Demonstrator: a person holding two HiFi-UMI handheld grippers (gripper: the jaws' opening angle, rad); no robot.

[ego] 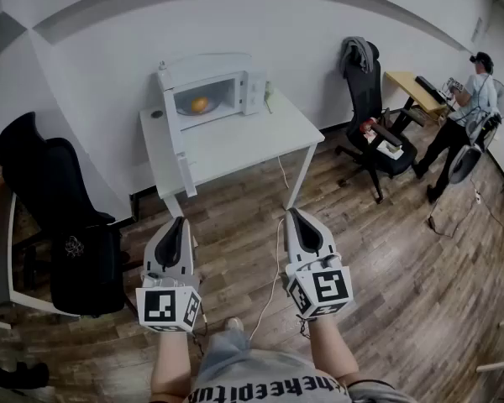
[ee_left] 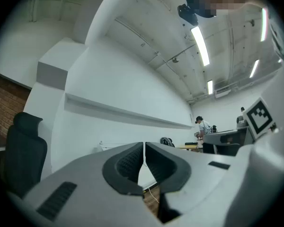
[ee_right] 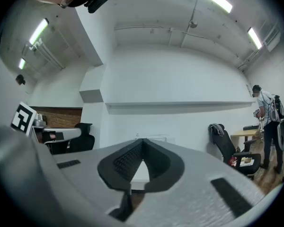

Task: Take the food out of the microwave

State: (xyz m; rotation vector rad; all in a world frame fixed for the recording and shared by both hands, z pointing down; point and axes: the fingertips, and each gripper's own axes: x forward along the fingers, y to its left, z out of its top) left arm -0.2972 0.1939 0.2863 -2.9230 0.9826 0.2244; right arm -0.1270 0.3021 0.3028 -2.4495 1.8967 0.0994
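Observation:
A white microwave [ego: 208,89] stands at the back of a white table [ego: 235,141] against the wall. An orange piece of food [ego: 200,104] shows inside its lit cavity. Both grippers hang over the wood floor, well short of the table. My left gripper [ego: 181,222] is shut and holds nothing; in the left gripper view its jaws [ee_left: 144,148] meet at the tips. My right gripper [ego: 292,212] is likewise shut and holds nothing, with the table's far edge just past its jaws [ee_right: 142,143] in the right gripper view.
A black office chair [ego: 59,217] stands at the left beside another white table edge. A second black chair [ego: 370,133] sits to the right, with a person [ego: 466,116] at a wooden desk [ego: 412,86] behind it. A white cable [ego: 279,225] hangs from the table to the floor.

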